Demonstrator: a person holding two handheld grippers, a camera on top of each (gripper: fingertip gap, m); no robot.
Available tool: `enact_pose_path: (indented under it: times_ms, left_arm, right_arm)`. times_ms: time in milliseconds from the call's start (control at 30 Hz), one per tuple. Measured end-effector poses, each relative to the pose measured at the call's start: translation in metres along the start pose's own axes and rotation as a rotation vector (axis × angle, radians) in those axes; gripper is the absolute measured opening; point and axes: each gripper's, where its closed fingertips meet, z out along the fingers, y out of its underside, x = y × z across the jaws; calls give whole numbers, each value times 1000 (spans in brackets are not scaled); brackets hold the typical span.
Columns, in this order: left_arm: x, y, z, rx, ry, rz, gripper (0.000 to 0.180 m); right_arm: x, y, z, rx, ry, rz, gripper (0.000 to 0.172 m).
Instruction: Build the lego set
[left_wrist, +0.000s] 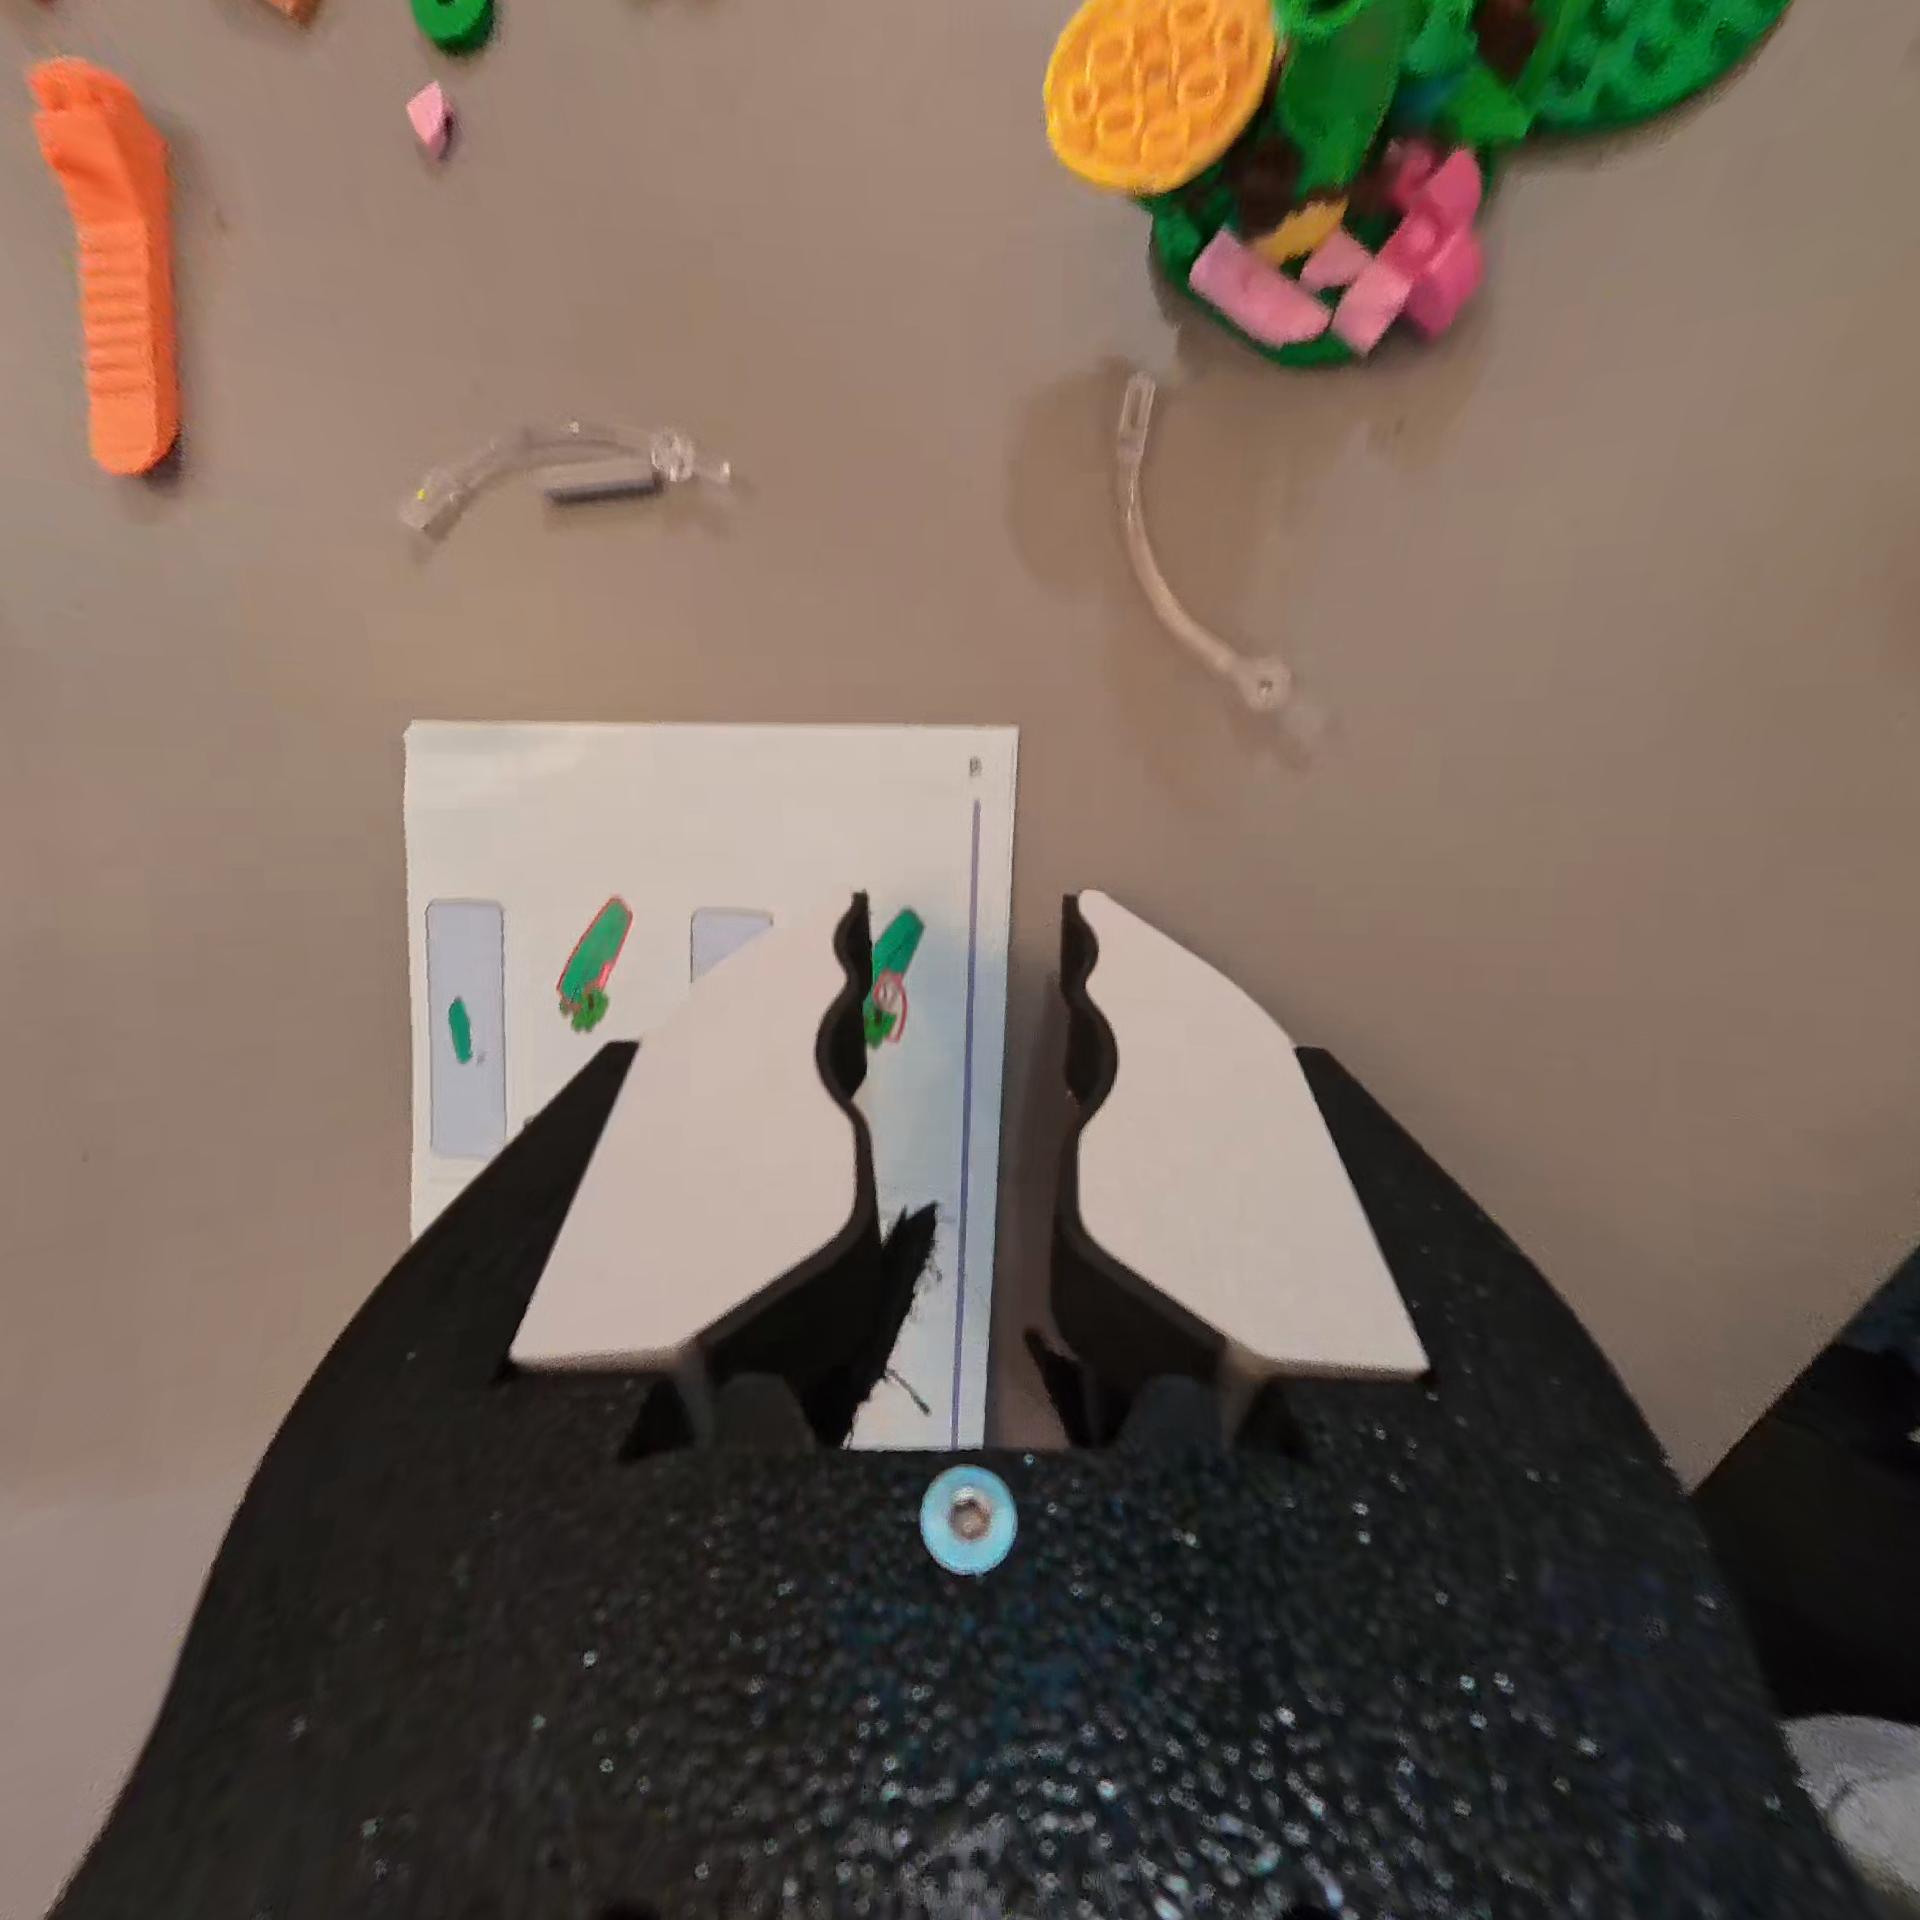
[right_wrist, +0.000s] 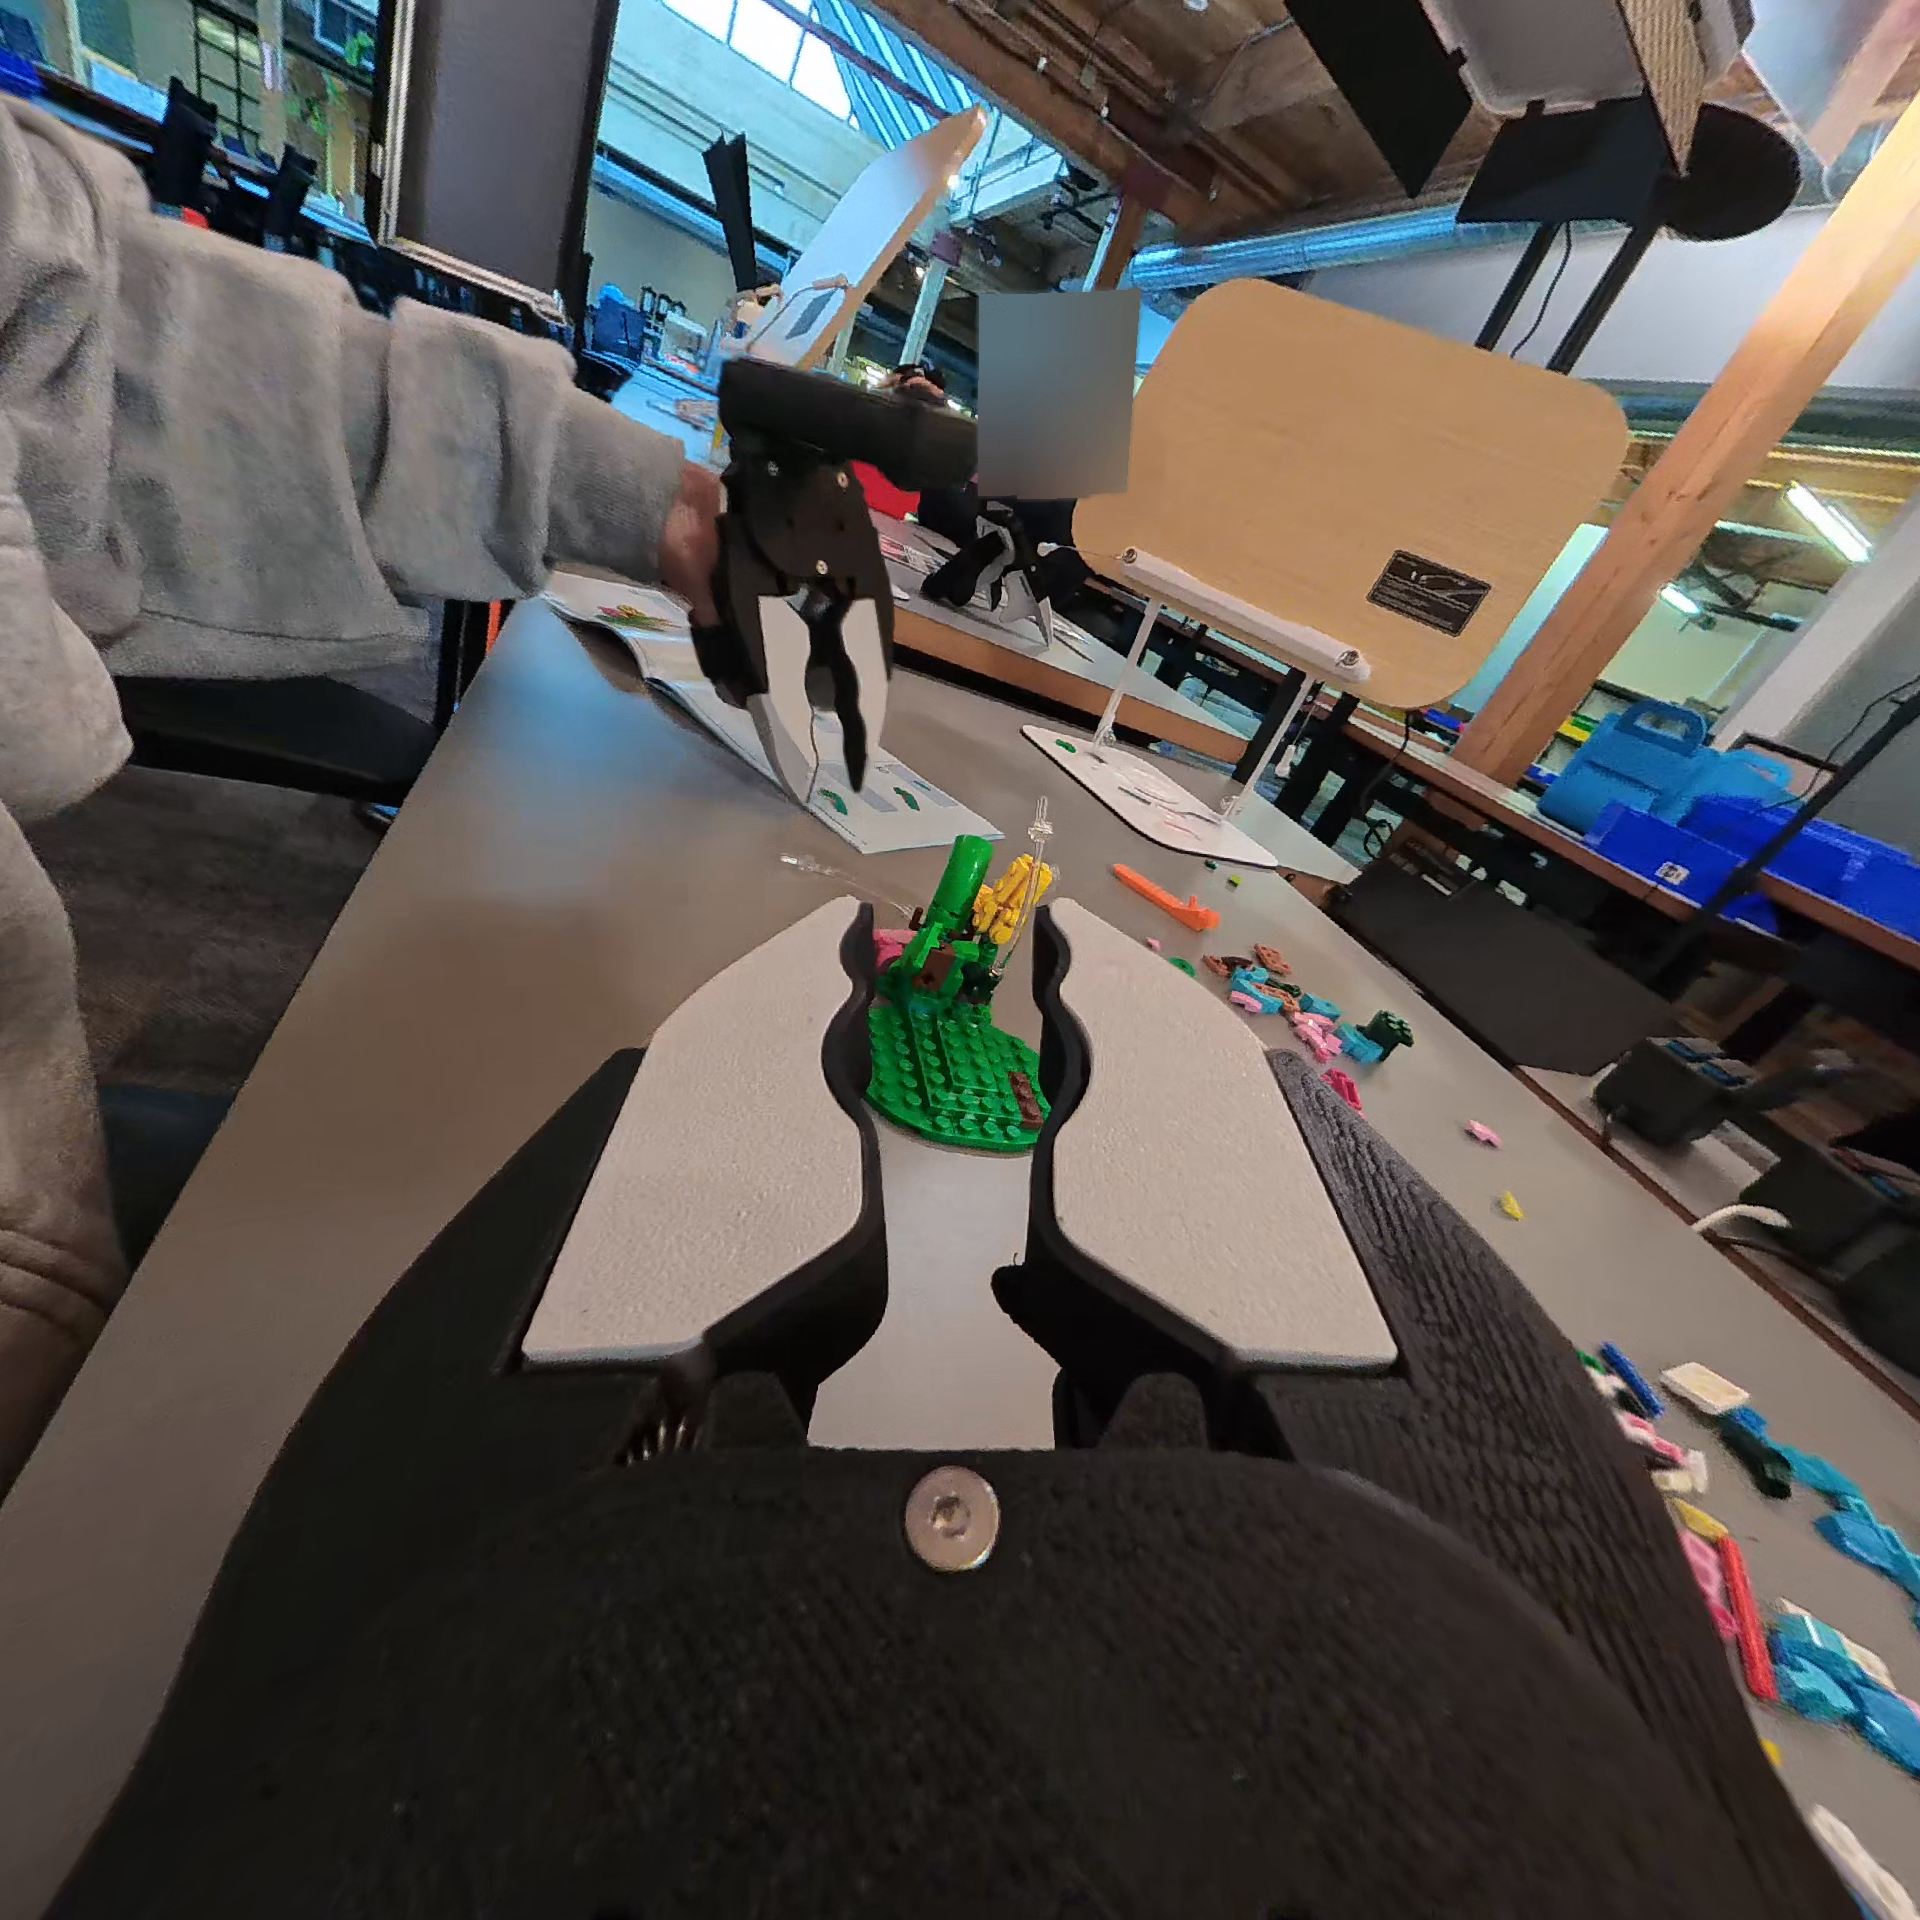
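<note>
Hovering over a grey table (left_wrist: 1558, 831), the left gripper (left_wrist: 961, 935) points down at the corner of a white instruction booklet (left_wrist: 707, 821), its fingers apart with nothing between them. Seen from the right wrist view, the same gripper (right_wrist: 826, 774) hangs just above the booklet (right_wrist: 904, 821), held out from a grey sleeve (right_wrist: 312, 447). The right gripper (right_wrist: 945, 925) is also spread wide and bare, low over the table, with a green brick model (right_wrist: 951, 1060) topped by a yellow flower (right_wrist: 1013, 894) standing ahead between its fingertips, untouched. An orange brick separator (right_wrist: 1164, 896), two clear curved stems (left_wrist: 1184, 561) and loose pink and blue bricks (right_wrist: 1309, 1013) lie nearby.
</note>
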Motion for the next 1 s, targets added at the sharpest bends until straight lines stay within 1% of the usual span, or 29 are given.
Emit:
enact_pose_path:
  times_ms: [33,133,200,367,533,600,633,733,833,1000]
  left_arm:
    - [0,-3,2,5,11,-6,37]
    - [-3,-4,10,-27,-5,-13,45]
    - [-2,-7,13,-12,28,-66,47]
    - [-6,-6,14,25,85,-213,30]
    - [-9,-3,13,34,105,-254,19]
    - [-9,-3,13,35,107,-259,18]
    - [-7,-4,12,37,116,-263,21]
    - [5,-6,10,29,166,-244,44]
    - [12,-2,8,-7,148,-175,45]
    - [20,6,5,-70,119,-122,47]
  right_arm:
    - [0,0,0,2,2,4,27]
    - [1,-2,-1,15,7,19,27]
    - [2,-3,-2,23,8,29,27]
    - [4,-5,-4,42,4,63,26]
    - [5,-6,-5,54,2,88,25]
    - [6,-6,-6,55,2,90,24]
    - [6,-6,-6,55,3,90,24]
    - [6,-6,-6,56,7,92,23]
    - [7,-6,-6,56,9,95,23]
    - [6,-6,-5,52,6,91,22]
